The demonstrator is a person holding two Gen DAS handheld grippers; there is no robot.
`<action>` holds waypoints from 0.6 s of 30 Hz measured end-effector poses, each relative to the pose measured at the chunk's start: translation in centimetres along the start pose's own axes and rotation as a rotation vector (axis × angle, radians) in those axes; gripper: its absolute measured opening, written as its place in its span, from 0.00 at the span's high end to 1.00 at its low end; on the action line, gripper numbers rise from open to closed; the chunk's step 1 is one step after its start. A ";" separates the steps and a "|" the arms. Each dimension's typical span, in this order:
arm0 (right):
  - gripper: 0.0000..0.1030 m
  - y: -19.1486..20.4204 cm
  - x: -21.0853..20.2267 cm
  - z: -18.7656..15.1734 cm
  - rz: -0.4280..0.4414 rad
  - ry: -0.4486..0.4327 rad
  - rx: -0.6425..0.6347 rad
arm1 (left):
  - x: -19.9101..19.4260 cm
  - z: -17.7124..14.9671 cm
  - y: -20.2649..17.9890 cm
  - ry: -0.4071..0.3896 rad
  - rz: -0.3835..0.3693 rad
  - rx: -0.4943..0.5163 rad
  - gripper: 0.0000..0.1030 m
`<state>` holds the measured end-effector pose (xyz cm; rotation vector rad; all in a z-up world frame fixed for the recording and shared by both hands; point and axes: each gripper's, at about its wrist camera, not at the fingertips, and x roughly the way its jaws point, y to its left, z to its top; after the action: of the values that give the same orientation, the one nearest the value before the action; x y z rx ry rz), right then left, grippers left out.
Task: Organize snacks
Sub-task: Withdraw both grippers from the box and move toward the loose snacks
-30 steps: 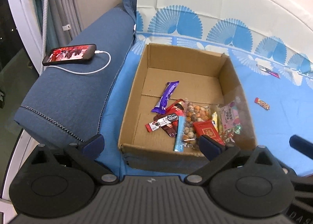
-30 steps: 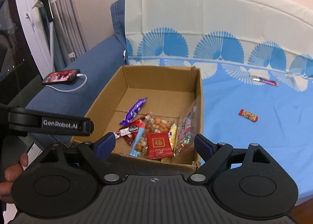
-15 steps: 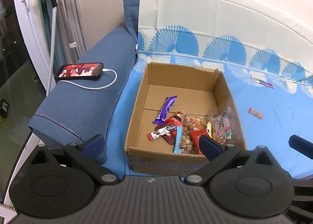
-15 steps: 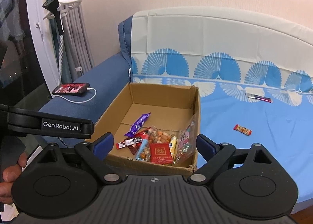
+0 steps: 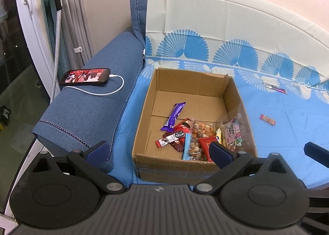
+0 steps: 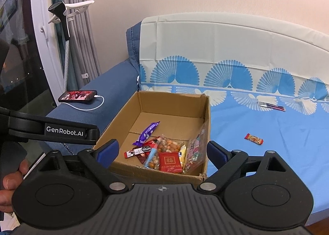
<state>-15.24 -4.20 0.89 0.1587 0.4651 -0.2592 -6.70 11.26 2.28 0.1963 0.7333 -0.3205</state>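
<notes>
Most snacks piled in cardboard box (image 5: pixel 144 124); red snack packet (image 5: pixel 267 119) and dark wrapper (image 5: pixel 276 89) remain on sheet. Left gripper (image 5: pixel 158 149), right gripper (image 6: pixel 162 150) both spread wide, holding nothing.

Open brown cardboard box (image 5: pixel 232 95) on the blue bed sheet holds mixed snack packets (image 5: pixel 195 134); small red wrapped candy (image 5: pixel 267 119) lies outside, right.
</notes>
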 end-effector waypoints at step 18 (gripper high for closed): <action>0.09 -3.0 0.7 -0.4 -0.020 0.012 0.090 | 1.6 1.2 -2.8 0.041 0.001 0.054 0.00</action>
<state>-15.62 -7.11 -0.06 0.2438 0.4678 -0.2989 -5.83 7.97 1.94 0.2547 0.7655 -0.3367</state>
